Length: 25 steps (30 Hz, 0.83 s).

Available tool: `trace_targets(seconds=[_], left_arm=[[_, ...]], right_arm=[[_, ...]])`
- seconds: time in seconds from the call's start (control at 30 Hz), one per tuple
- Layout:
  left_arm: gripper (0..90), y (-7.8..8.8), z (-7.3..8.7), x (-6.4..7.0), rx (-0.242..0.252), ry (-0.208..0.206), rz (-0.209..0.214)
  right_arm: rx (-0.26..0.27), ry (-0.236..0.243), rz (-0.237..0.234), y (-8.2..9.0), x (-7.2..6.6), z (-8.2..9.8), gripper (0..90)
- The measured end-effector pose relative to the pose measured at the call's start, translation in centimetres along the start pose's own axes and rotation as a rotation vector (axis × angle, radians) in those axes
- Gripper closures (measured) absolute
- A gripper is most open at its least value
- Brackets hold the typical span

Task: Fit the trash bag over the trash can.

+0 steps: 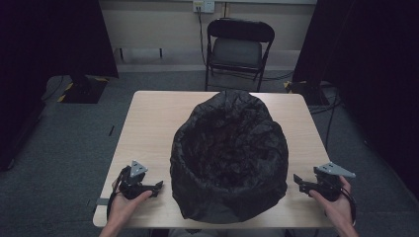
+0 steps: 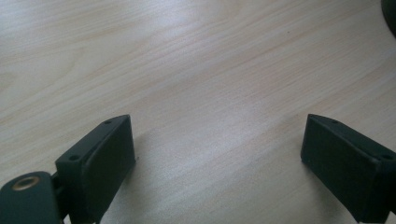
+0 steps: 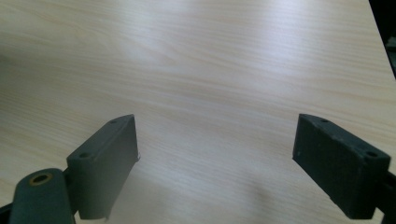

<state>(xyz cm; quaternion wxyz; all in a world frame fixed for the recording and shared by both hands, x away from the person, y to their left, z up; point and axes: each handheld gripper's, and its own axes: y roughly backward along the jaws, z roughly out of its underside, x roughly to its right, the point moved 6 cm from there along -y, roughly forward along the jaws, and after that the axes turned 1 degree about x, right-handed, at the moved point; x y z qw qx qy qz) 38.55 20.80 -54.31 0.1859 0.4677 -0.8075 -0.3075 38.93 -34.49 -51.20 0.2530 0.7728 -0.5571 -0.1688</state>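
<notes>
High view. Black bag point(image 1: 230, 155), mouth open upward, sits at table point(image 1: 148, 123) centre toward the near edge; its long axis runs 12 to 6, narrower at the far end. Left gripper point(image 1: 157, 186) rests on the near left corner of the table, held in the left hand point(image 1: 123, 205); jaws point toward 3, at the bag's lower wall. Bag lies at 3 o'clock from it, just beside, tips not visibly touching. Right gripper point(image 1: 296, 180) sits at the near right edge, held in the right hand point(image 1: 338, 205); jaws point toward 9. Bag lies at 9 o'clock from it, near, a small strip of table between. Left tips look slightly nearer the bag than the right ones. A chair point(image 1: 238, 49) stands beyond the table at 12.

Left gripper view. Left gripper point(image 2: 217, 154): jaws spread wide, nothing between them, bare wood below. A dark sliver at the 1 o'clock corner is probably the bag point(image 2: 391, 14).

Right gripper view. Right gripper point(image 3: 216, 154): jaws likewise wide apart and empty, over bare wood.

Judgement: both grippers flank the bag across its short axis, so the coming move likely turns on closing inward, left toward 3 and right toward 9, to reach the rim or side folds.
</notes>
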Motion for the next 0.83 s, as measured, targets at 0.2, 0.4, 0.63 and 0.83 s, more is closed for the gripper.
trace_targets(seconds=[0.2,0.4,0.63,0.83], left_arm=[[9.2,0.0,0.0,0.0,0.000,-0.001,0.000],[9.2,0.0,0.0,0.0,0.000,0.000,0.000],[9.1,0.0,0.0,0.0,-0.001,-0.002,0.000],[8.5,0.0,0.0,0.0,-0.004,-0.004,0.001]], right_arm=[[-0.036,-0.017,0.043,-0.6,1.0,0.7,12.9],[-0.072,-0.034,0.062,-1.1,1.4,1.3,12.9],[-0.111,-0.051,0.074,-1.6,1.5,2.2,12.1],[-0.116,-0.068,0.076,-1.7,1.5,2.3,11.6]])
